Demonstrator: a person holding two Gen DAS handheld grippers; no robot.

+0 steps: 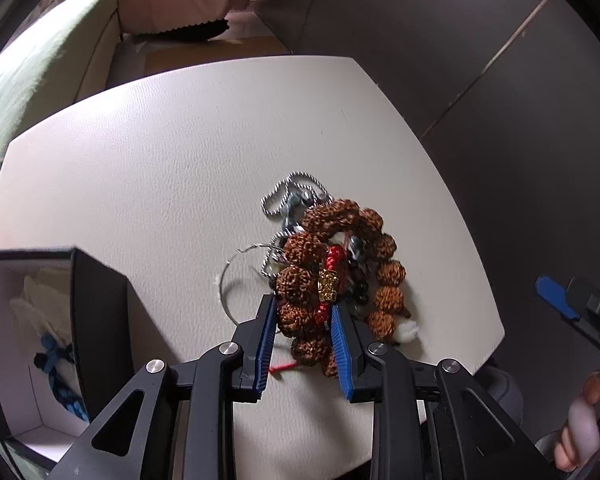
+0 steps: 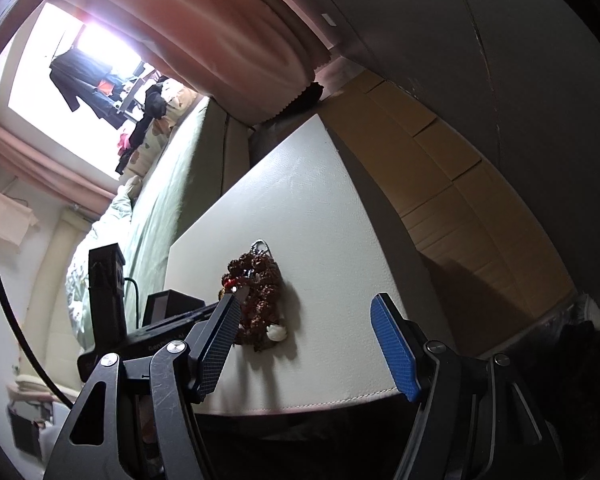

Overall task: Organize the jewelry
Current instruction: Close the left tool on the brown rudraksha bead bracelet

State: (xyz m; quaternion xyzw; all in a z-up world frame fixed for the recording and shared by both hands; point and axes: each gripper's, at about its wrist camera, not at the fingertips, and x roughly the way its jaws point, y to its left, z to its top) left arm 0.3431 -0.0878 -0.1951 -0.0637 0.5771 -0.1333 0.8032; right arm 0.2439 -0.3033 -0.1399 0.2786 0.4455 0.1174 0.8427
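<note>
Jewelry pile (image 1: 332, 268): lying in a tangled heap on the white desk (image 1: 160, 168), lower right of centre in the left wrist view.
Brown bead bracelet (image 1: 384, 276): forming the bulk of the heap, its big knobbly beads ringing the other pieces.
Red cord charm (image 1: 329, 280): lying across the bracelet, carrying a small gold bead.
Silver ball chain (image 1: 288, 192): trailing out at the top of the heap.
Thin wire hoop (image 1: 230, 280): sitting at the heap's left side.
Left claw (image 1: 304, 312): standing partly open, its blue fingers straddling the near beads and red cord; whether they are squeezing anything yet cannot be told.
Right claw (image 2: 306, 346): hanging wide open and holding nothing, at the bottom of its own view, back from the desk's near edge.
Black jewelry box (image 1: 96, 300): standing open at the lower left of the left wrist view, a blue beaded piece (image 1: 60, 376) already lying inside.
Step in hand: probably picking one piece from the heap for the box.
Risk, tangling: the pieces are overlapping, so lifting one would likely be dragging its neighbours along.
Risk, slipping: round beads may be rolling out from between flat pads.
Risk, spilling: the heap is sitting near the desk's right edge, so a sideways tug could be pulling pieces over.
</note>
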